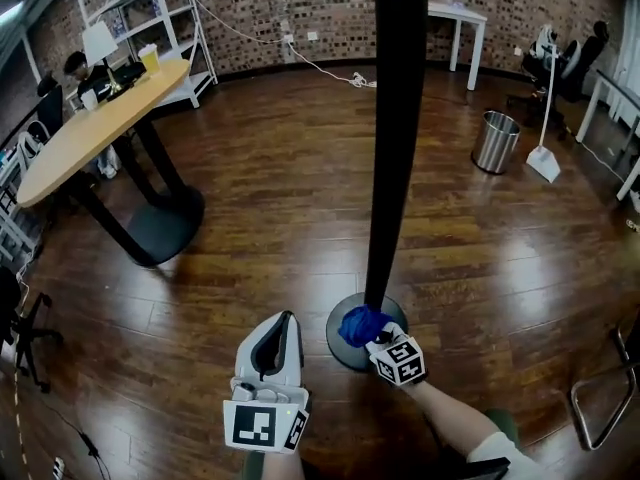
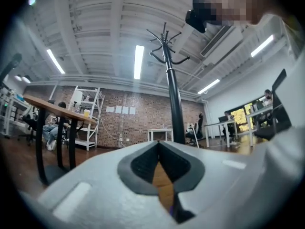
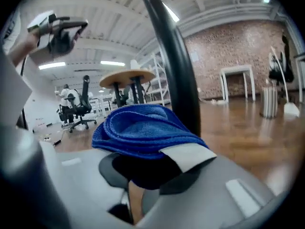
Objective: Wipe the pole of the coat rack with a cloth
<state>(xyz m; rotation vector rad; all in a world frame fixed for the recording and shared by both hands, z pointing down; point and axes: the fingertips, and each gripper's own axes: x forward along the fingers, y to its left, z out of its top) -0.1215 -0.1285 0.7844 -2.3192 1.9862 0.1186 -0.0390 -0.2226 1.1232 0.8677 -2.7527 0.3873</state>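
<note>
The coat rack's black pole [image 1: 392,138] rises from a round black base [image 1: 344,340] on the wood floor. My right gripper [image 1: 372,335] is low at the foot of the pole, shut on a folded blue cloth [image 1: 360,324] that rests against the pole's base. In the right gripper view the blue cloth [image 3: 143,130] bulges out of the jaws with the pole [image 3: 174,61] just behind it. My left gripper [image 1: 275,348] hangs left of the base, shut and holding nothing. In the left gripper view the pole [image 2: 173,99] and its hooks [image 2: 164,44] stand ahead.
An oval wooden table [image 1: 95,128] on black legs stands at the left, with shelving [image 1: 150,18] behind it. A metal bin [image 1: 496,141] and a white dustpan [image 1: 545,158] sit at the right. A white table [image 1: 455,18] is against the brick wall. Chairs line the edges.
</note>
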